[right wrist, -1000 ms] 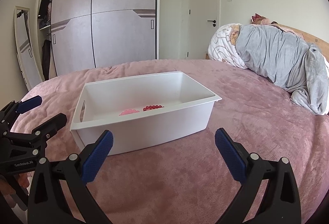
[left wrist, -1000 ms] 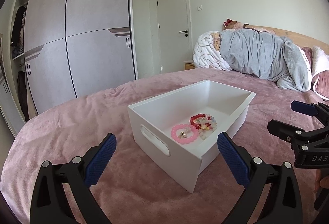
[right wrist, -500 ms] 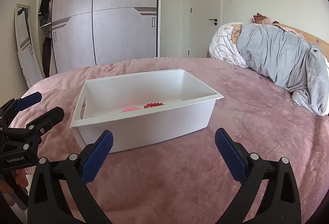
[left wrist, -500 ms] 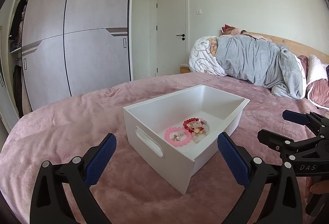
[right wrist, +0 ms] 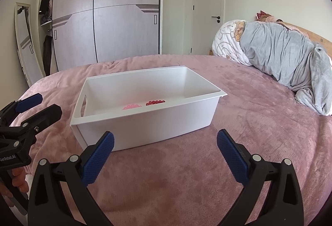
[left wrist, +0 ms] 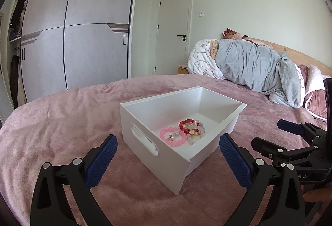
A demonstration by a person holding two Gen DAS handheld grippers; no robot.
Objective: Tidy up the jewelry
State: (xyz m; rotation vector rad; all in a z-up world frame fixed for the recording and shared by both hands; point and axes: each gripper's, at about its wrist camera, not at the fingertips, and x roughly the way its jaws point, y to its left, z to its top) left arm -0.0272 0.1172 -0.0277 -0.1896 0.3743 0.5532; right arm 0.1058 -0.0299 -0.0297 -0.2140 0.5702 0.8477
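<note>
A white plastic bin stands on the pink bedspread; it also shows in the right wrist view. Inside lie a pink bead bracelet, a red bead bracelet and some pale beaded pieces. The right wrist view shows only the tops of the pink bracelet and the red bracelet over the bin's near wall. My left gripper is open and empty, just in front of the bin's handle end. My right gripper is open and empty, in front of the bin's long side.
The pink bedspread covers the bed. A grey blanket heap and pillows lie at the headboard on the right. Wardrobe doors and a room door stand beyond the bed. A mirror leans at the left.
Both grippers have drawn back a little and tilted up, so the bin sits lower in both views. Both stay open and empty. The jewelry has not moved.
</note>
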